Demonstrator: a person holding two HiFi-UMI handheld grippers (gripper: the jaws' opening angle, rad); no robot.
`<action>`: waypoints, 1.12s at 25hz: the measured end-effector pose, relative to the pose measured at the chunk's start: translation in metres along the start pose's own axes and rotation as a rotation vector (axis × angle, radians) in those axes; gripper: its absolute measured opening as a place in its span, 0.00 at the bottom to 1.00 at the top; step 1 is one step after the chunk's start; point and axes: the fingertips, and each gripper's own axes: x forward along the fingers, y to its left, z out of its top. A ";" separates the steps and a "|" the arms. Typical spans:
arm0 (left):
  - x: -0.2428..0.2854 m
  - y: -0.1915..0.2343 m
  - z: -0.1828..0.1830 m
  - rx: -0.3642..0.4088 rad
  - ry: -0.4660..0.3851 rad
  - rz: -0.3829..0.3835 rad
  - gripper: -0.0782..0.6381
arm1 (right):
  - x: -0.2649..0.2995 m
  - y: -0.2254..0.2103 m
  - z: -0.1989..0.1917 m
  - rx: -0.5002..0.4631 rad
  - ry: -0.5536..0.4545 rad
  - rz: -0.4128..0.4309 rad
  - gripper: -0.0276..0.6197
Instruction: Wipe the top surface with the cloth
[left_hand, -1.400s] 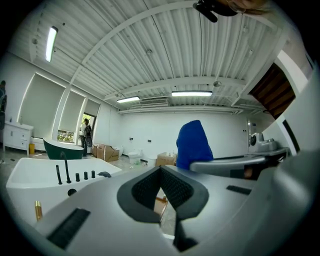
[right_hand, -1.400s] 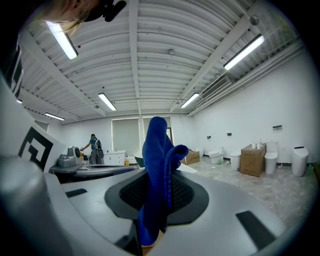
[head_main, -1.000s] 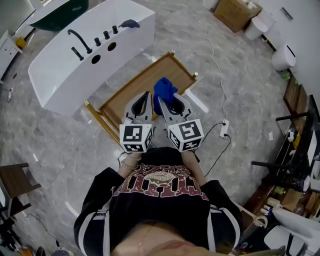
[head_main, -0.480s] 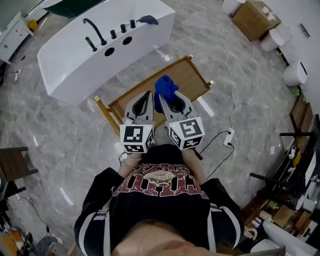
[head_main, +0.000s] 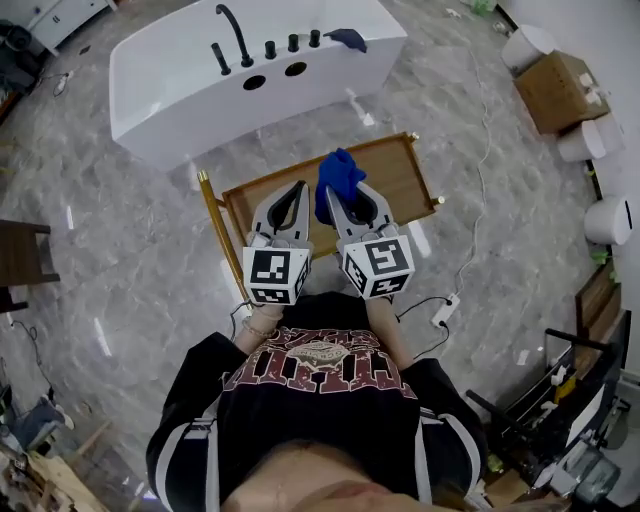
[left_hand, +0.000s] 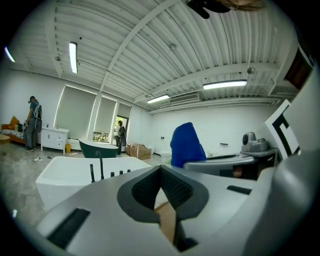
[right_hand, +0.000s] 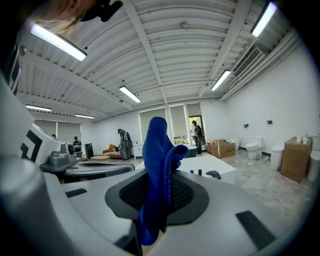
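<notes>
Head view: left claw (head_main: 295, 192) and right claw (head_main: 338, 198) hover above the wooden table (head_main: 395, 178). The blue cloth (head_main: 338, 170) is bunched and off the top; it likely needs lowering and flattening. Left gripper view: tips together, empty. Right gripper view alone shows its pads clamped on a cloth (right_hand: 157, 175) fold.

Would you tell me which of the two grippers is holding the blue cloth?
The right gripper: its jaws pinch the blue cloth, while the left gripper holds nothing.
</notes>
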 end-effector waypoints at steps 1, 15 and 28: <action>0.004 0.002 0.000 -0.002 -0.001 0.024 0.18 | 0.005 -0.002 0.000 -0.004 0.005 0.020 0.18; 0.021 0.024 -0.008 -0.013 -0.027 0.294 0.18 | 0.040 -0.007 -0.008 -0.080 0.043 0.280 0.18; 0.016 0.031 -0.043 -0.074 0.003 0.490 0.18 | 0.060 -0.008 -0.043 -0.103 0.115 0.447 0.18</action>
